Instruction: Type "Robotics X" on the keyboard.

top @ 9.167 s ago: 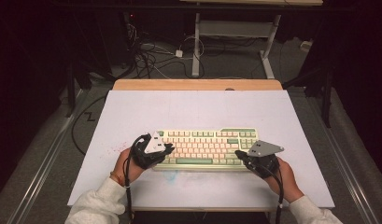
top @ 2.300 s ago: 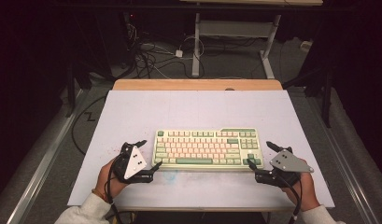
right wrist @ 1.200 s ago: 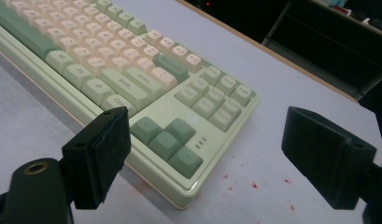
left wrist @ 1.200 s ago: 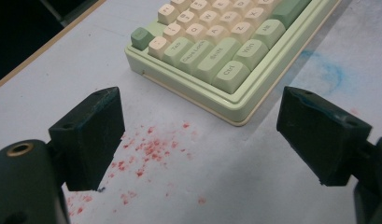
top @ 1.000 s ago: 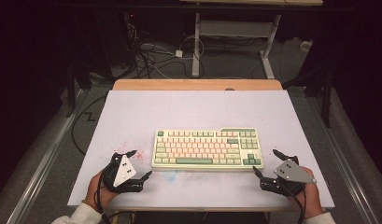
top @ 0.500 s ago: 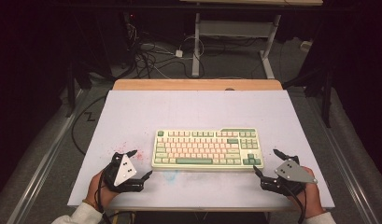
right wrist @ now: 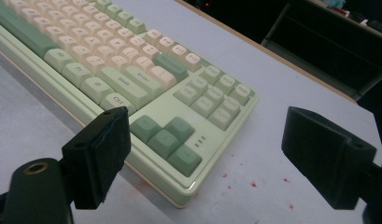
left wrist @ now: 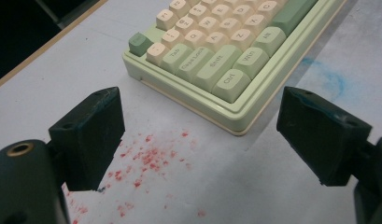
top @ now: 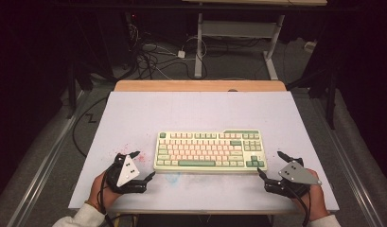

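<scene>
Left gripper [top: 145,165] and right gripper [top: 269,166] both released, empty, flanking the keyboard's [top: 210,150] near corners on the table [top: 200,113].

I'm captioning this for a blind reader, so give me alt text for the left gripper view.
The left gripper, its two black fingers wide open, hovers just off the near left corner of a green and cream keyboard without touching it. Red specks dot the white table between the fingers.

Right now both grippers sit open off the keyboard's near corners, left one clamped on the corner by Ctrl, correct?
Not quite. The left gripper is open and holds nothing: in the left gripper view the keyboard corner lies beyond its jaws, untouched. The right gripper is open too, off the other near corner.
</scene>
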